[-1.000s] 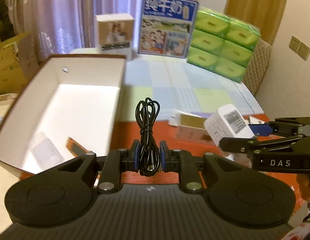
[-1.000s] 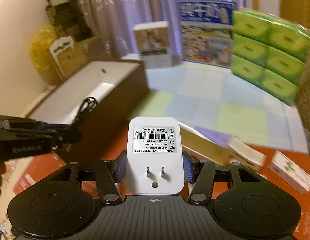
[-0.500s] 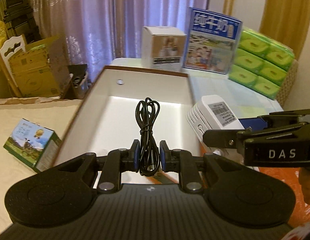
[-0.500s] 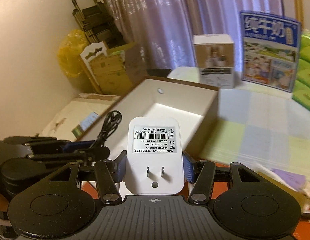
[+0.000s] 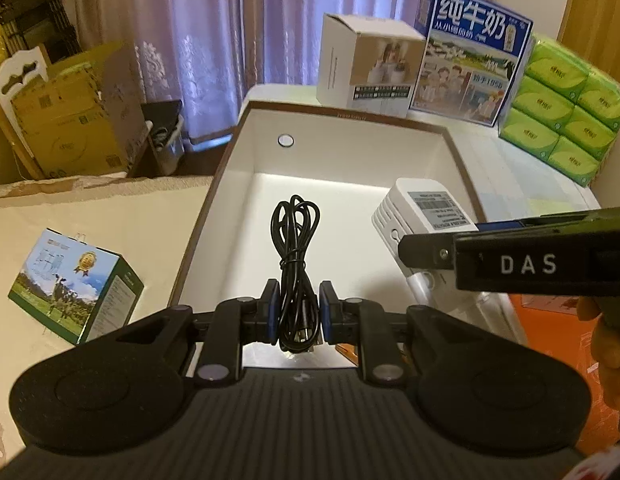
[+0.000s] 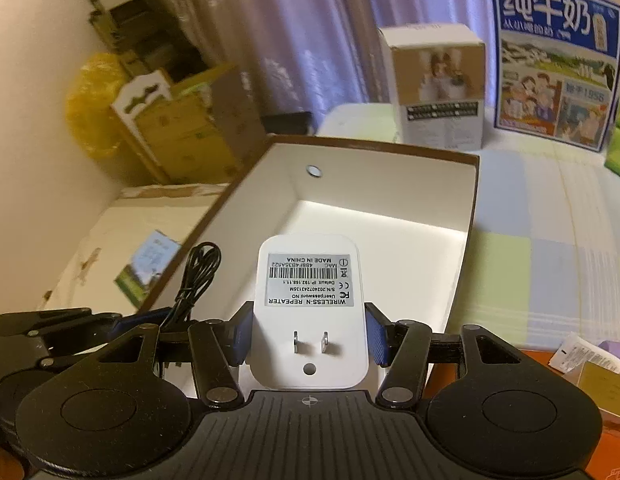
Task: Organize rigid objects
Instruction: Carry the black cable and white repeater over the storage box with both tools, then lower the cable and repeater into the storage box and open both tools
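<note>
My left gripper [image 5: 297, 312] is shut on a coiled black cable [image 5: 295, 240] and holds it over the near end of an open white-lined box with a brown rim [image 5: 350, 118]. My right gripper [image 6: 309, 338] is shut on a white wireless repeater plug [image 6: 309, 280], label and prongs facing the camera, over the same box [image 6: 374, 148]. In the left wrist view the repeater [image 5: 420, 216] and the right gripper [image 5: 438, 250] hang at the box's right side. In the right wrist view the cable [image 6: 196, 276] and left gripper show at lower left.
Behind the box stand a white carton [image 5: 366, 64], a blue milk carton [image 5: 470, 52] and green tissue packs [image 5: 566, 108]. A small green-blue box [image 5: 74, 284] lies left of it. Cardboard boxes [image 5: 74, 112] stand at far left. Small boxes [image 6: 598, 376] lie on an orange surface at right.
Both grippers have moved left from the orange table area to above the open box, still holding the cable and the repeater. The right gripper has come closer beside the left.
</note>
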Demonstrator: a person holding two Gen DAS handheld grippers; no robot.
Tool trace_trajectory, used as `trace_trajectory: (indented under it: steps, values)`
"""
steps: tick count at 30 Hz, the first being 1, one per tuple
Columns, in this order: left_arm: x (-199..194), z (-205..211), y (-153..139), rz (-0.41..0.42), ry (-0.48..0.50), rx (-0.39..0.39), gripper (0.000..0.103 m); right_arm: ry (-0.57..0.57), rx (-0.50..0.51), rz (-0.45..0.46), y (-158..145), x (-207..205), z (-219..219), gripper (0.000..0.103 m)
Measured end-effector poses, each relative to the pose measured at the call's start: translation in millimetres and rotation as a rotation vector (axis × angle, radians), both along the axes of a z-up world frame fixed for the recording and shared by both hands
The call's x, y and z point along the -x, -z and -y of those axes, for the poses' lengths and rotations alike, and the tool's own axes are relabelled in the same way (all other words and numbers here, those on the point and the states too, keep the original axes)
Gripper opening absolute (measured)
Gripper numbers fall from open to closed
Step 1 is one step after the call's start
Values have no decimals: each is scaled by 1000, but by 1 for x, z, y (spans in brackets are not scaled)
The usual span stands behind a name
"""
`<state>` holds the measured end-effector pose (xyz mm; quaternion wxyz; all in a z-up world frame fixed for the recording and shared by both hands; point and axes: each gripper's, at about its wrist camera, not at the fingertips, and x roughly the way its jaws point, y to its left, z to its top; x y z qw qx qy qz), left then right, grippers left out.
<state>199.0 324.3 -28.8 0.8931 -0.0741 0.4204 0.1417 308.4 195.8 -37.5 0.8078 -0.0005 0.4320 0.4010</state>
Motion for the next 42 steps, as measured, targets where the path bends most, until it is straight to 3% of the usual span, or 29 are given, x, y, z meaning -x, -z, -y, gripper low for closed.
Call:
trace_trajectory:
  steps: [20,30,35,42]
  values:
    - [-65,-28,43,-98,73,53,17,177,114,-21,32,-49,-39,53]
    - [-80,-32,56,-124,87,68,14,99,147,38,28,-47,-37,53]
    - [-80,-30,54,-113,98,59,25,68,153,32,29,-45,-32,53]
    - [-62,-32,48,-119,75,78,26,20,136,29,25,-35,-17,53]
